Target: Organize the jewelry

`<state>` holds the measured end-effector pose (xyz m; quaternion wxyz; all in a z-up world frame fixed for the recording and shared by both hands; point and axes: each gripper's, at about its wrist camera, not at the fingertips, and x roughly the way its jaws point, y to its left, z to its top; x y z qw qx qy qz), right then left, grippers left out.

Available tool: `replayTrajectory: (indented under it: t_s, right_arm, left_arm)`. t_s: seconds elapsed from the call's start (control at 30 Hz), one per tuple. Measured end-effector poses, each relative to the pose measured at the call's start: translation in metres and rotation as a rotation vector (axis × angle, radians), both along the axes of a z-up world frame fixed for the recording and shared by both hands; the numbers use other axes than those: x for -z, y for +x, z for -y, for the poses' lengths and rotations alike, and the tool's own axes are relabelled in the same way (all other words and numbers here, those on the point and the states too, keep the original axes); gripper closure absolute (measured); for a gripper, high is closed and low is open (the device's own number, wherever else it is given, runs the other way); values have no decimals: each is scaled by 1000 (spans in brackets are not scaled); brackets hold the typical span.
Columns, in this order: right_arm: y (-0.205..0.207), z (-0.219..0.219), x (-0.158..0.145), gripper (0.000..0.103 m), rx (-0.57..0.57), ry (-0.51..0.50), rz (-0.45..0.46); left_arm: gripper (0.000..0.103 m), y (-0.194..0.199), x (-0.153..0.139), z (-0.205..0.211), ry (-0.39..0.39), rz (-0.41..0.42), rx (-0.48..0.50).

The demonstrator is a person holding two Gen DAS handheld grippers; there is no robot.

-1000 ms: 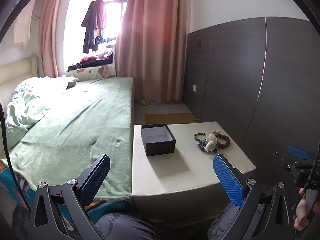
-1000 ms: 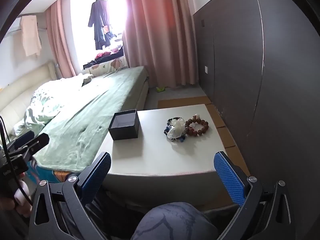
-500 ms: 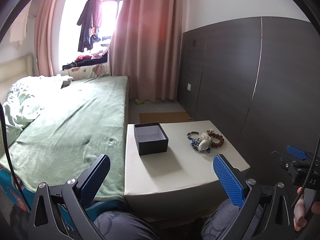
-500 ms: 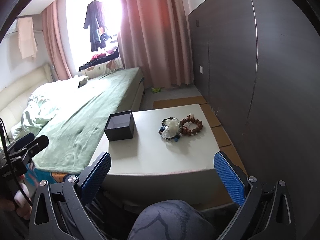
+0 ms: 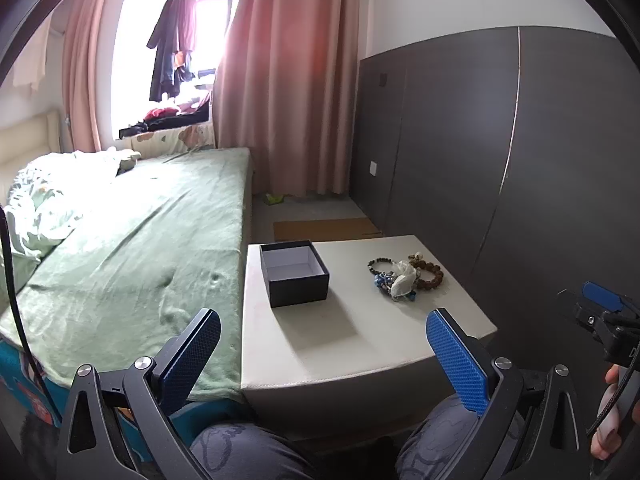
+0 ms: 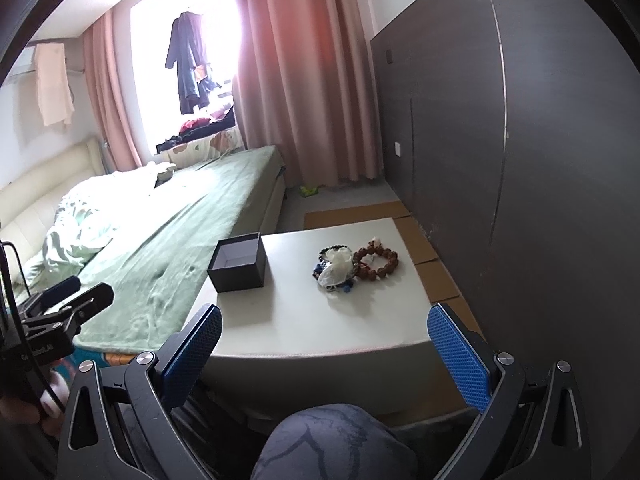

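bedside white table (image 5: 360, 340) holds dark box (image 5: 294, 276) and bracelets (image 5: 404, 276) — left gripper (image 5: 322, 344), right gripper (image 6: 324, 342) gape wide, empty.

matt, perhaps card box (image 5: 295, 274); wooden-looking beads (image 6: 376, 260); textured fingers (image 5: 456, 354).

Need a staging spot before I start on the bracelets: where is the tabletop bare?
Bare: the near strip of the table, and the gap between the box and the jewelry pile. Crowded: that pile, its bracelets overlapping. The box looks empty.
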<state>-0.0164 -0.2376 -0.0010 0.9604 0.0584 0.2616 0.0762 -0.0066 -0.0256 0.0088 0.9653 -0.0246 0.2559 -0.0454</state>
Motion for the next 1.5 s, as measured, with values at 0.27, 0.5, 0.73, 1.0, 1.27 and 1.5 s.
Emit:
replayTrajectory:
  t_s: [0.27,0.5,0.73,1.0,1.27,1.5]
  right_arm:
    - [-4,5,-2,0,9,12,11]
    - [-3,6,-2,0,6,19,14]
    - [-3,3,-4,0,-3,11,8]
    - [4,-1,-15,0,-10,13,8]
    - [30,0,-29,0,-33,53,-32]
    - [78,20,-24,0,-30,134,-75]
  left_arm:
    - [0,-4,-3,3,8,5,-1]
    - [0,-11,-8,1,7,20,-8]
    - [0,-17,-12,-5,-10,19,-9]
    - [0,-14,-33,-8,-12,12,1]
    - [0,5,-50,-15,-31,-2,3]
    - [0,57,-42,-10,-54,-63,14]
